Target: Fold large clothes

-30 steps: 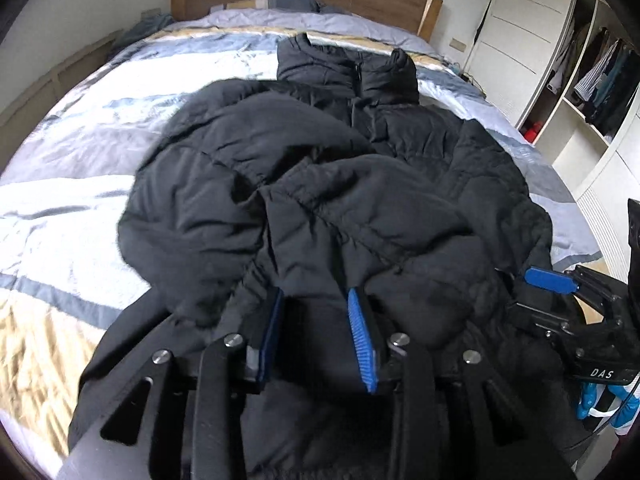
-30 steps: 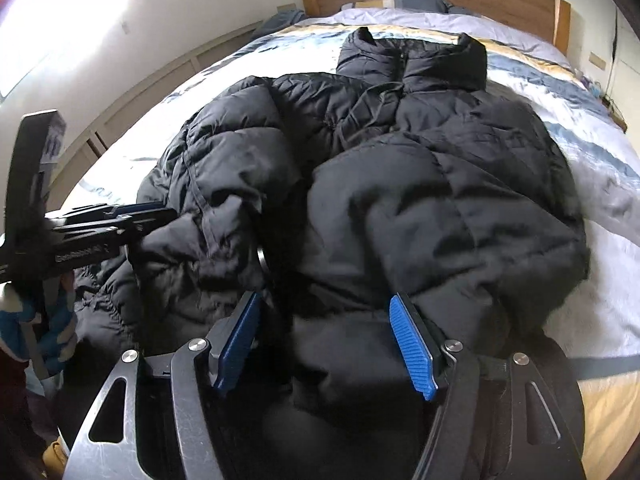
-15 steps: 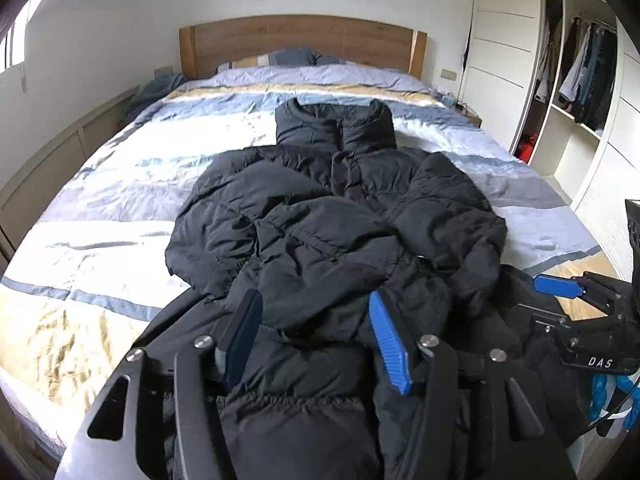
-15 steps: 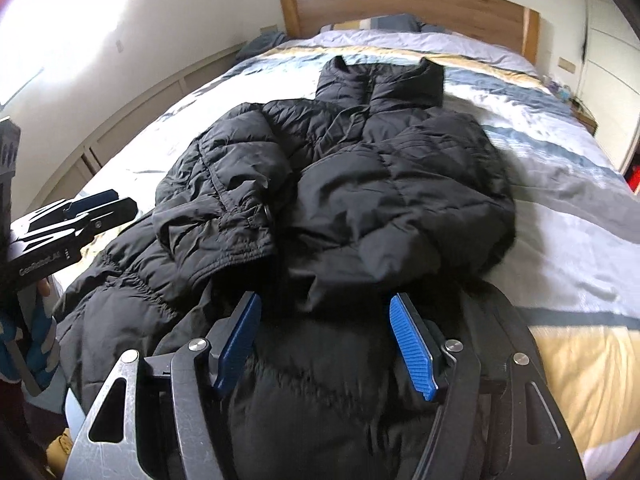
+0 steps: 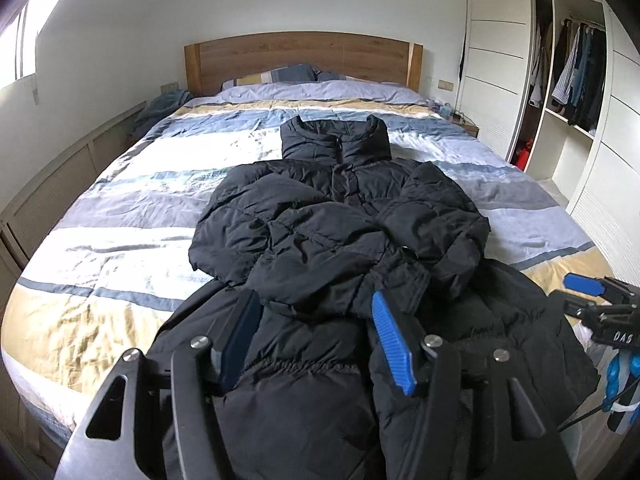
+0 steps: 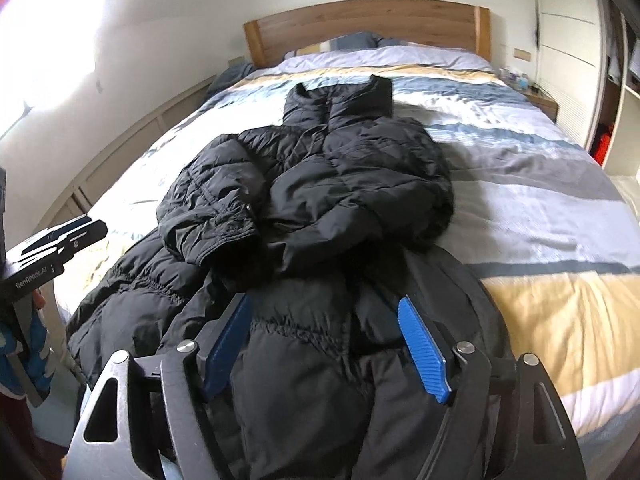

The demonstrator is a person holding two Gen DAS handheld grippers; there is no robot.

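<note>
A long black puffer coat (image 5: 332, 240) lies lengthwise on the striped bed, collar toward the headboard, both sleeves folded across its chest. It also shows in the right wrist view (image 6: 320, 200). My left gripper (image 5: 316, 336) is open, its blue pads above the coat's lower part near the hem, holding nothing. My right gripper (image 6: 326, 344) is open too, over the same lower part further right. Each gripper shows at the edge of the other's view: the right one (image 5: 592, 296), the left one (image 6: 60, 236).
The bed (image 5: 120, 240) has a wooden headboard (image 5: 300, 56) and pillows at the far end. A low panelled ledge (image 5: 60, 184) runs along its left side. An open wardrobe (image 5: 576, 80) with hanging clothes stands on the right.
Both grippers have pulled back and up from the coat toward the foot of the bed. The sleeve cuffs that were between the pads now lie folded on the chest.
</note>
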